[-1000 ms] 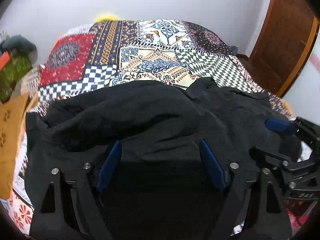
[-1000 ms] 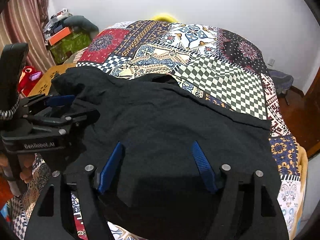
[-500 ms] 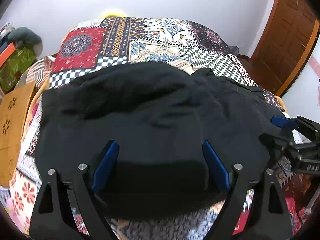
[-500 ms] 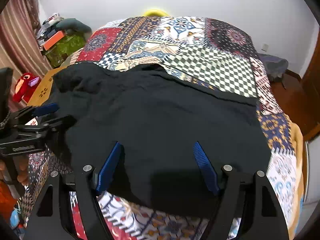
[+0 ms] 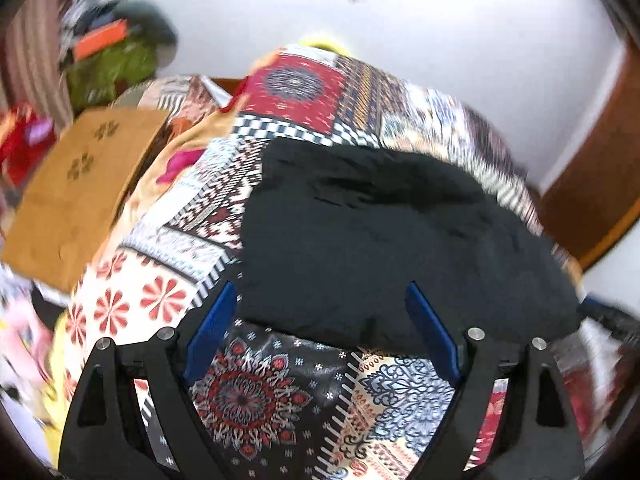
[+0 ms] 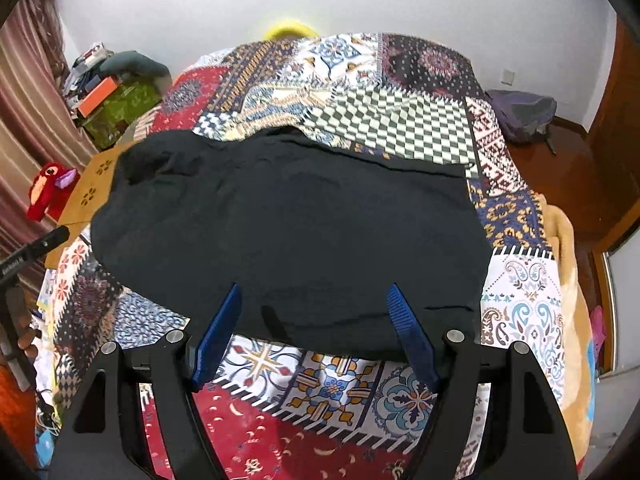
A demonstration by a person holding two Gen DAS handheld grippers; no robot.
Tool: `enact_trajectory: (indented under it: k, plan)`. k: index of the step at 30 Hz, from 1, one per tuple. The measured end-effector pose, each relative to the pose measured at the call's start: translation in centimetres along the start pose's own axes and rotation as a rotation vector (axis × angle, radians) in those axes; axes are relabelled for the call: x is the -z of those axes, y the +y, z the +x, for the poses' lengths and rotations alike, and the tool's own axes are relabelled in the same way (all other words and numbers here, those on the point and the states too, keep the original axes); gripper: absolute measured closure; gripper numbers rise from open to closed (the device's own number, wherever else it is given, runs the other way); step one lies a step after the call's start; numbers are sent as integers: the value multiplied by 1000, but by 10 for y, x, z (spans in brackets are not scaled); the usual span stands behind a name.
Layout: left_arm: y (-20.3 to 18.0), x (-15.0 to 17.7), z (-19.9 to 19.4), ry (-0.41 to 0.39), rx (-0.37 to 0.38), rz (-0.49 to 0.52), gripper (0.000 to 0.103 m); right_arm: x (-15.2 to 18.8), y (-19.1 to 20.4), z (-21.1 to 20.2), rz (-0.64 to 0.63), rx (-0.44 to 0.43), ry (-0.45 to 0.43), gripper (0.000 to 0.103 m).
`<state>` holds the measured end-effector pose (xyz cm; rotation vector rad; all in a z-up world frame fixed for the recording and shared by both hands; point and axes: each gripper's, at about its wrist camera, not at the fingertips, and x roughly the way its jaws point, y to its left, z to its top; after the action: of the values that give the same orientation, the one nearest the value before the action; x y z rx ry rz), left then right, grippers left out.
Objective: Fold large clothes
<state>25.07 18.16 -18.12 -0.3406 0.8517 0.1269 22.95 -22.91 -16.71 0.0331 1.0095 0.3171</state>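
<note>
A large black garment [image 6: 288, 232] lies folded in a broad flat shape on the patchwork bedspread [image 6: 400, 120]. It also shows in the left wrist view [image 5: 392, 240]. My right gripper [image 6: 316, 300] is open and empty, held above the garment's near edge. My left gripper [image 5: 320, 300] is open and empty, above the garment's near left corner. The left wrist view is blurred by motion. The left gripper's body [image 6: 32, 252] shows at the left edge of the right wrist view.
A brown cardboard box [image 5: 76, 188] stands left of the bed. A red plush toy [image 6: 50, 190] and a green box with clutter [image 6: 116, 108] are by the curtain. A grey bag [image 6: 520, 112] lies on the floor right. A wooden door [image 5: 600, 184] is at right.
Both grippers have pulled back toward the near edge of the bed, off the garment. The left gripper has swung left. The garment now lies flat and released.
</note>
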Motion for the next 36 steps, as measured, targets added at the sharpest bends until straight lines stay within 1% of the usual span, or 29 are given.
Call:
enact_trajectory:
  k: [1,3,6,8,12,15,17,18,20,22,24,26,28,31,32,34,36]
  plan:
    - [7,0,-3,-1,21,-38,16,-1,2,-2,-2,-2,-9,31]
    - [23,1,-4,8,86,-124,16,-4,8,-6,-2,-8,-28,31]
    - [29,9,3,31,139,-184,16,-9,17,-7,11,-40,-51,31]
    - [30,15,13,57,193,-233,16,-12,24,-4,16,-66,-58,31]
    - [35,28,48,152,342,-360,17,-15,40,8,-3,-89,-48,31]
    - [40,33,67,178,450,-462,17,-16,45,16,-13,-100,-40,31]
    - [45,34,80,191,481,-530,17,-16,47,19,-10,-111,-35,31]
    - [48,36,88,201,484,-558,17,-16,46,22,-8,-114,-33,31]
    - [49,36,96,200,479,-576,17,-17,46,24,-5,-116,-28,31]
    - [45,31,97,157,431,-535,17,-18,45,28,-6,-113,-24,31]
    - [36,21,98,128,344,-460,17,-19,43,34,-1,-110,-15,31]
    - [31,20,104,113,309,-423,17,-18,41,42,9,-107,1,31]
    - [26,16,112,100,283,-411,16,-17,39,48,14,-106,5,31]
    - [21,10,121,83,285,-431,13,-16,43,47,-12,-89,-4,30]
    - [19,8,124,79,296,-438,11,-16,45,47,-21,-82,-1,30]
    - [17,5,130,76,300,-445,11,-15,49,46,-52,-66,10,30]
    - [23,2,131,73,303,-463,12,-15,52,46,-81,-56,24,30]
